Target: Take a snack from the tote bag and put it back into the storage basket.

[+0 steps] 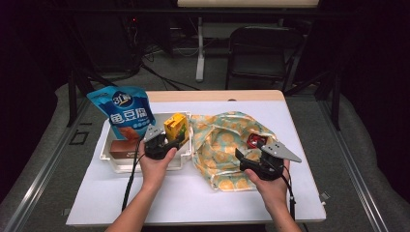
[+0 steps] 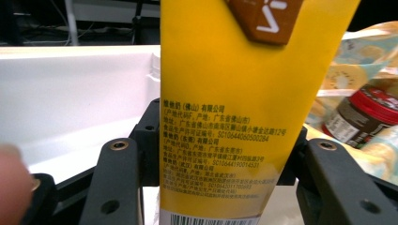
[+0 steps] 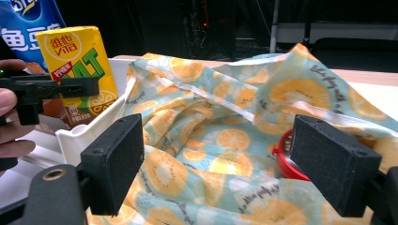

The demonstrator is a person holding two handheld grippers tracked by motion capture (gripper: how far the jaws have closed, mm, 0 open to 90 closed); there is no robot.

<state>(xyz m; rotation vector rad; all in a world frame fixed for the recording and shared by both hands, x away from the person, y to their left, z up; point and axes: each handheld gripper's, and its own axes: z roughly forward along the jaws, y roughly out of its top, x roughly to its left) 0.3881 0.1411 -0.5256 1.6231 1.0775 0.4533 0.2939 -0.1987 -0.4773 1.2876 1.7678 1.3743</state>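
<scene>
Item 1: yellow drink carton. It stands upright in the right end of the white tray, long axis vertical, top pointing up. In the left gripper view its printed side panel faces my camera, barcode at the bottom edge. My left gripper holds it, one jaw against each narrow side, jaws about half closed around its width.

Item 2: my right gripper. It hovers over the orange-print cloth bag, jaws spread wide with nothing between the pads. In the right gripper view the bag's folds lie between and beyond the jaws.

Item 3: red-lidded jar. It lies inside the bag's opening, near my right gripper, partly covered by cloth.

Item 4: blue snack pouch. It stands upright at the tray's left rear, just beside the carton.

Item 5: brown box. It lies flat in the tray's front left.
</scene>
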